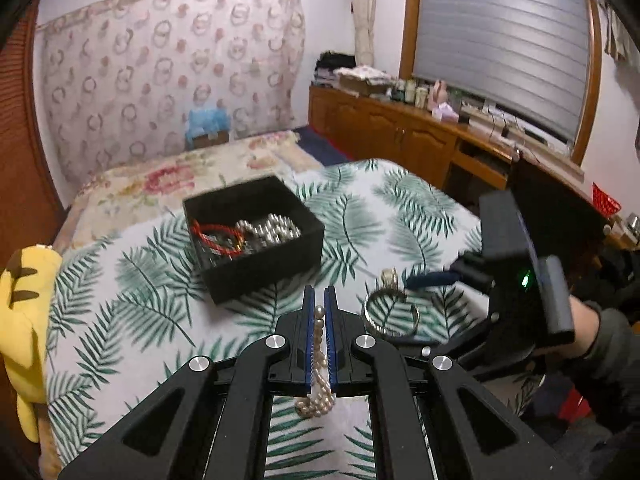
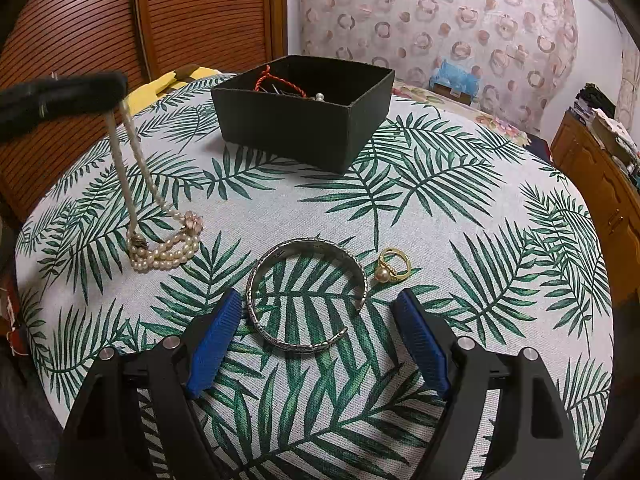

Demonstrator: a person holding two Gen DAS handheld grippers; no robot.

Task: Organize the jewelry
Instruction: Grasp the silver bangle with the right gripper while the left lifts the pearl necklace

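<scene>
My left gripper [image 1: 319, 300] is shut on a pearl necklace [image 1: 319, 344], whose strands run down between the blue pads. From the right wrist view the pearl necklace [image 2: 160, 240] hangs from the raised left gripper [image 2: 116, 88], its lower loops still lying on the leaf-print cloth. My right gripper [image 2: 320, 312] stands open just above a silver cuff bracelet [image 2: 306, 292]. A gold ring with a pearl [image 2: 394, 268] lies beside the cuff. The black box [image 2: 304, 120] farther back holds a red cord bracelet [image 2: 276, 80] and silver beads [image 1: 272, 228].
The leaf-print cloth [image 2: 460, 200] covers a round surface beside a floral bed [image 1: 180, 172]. A yellow plush toy [image 1: 20, 320] sits at the left edge. Wooden cabinets [image 1: 400, 132] under a window hold clutter at the right. A person's sleeved hand [image 1: 600, 328] holds the right gripper.
</scene>
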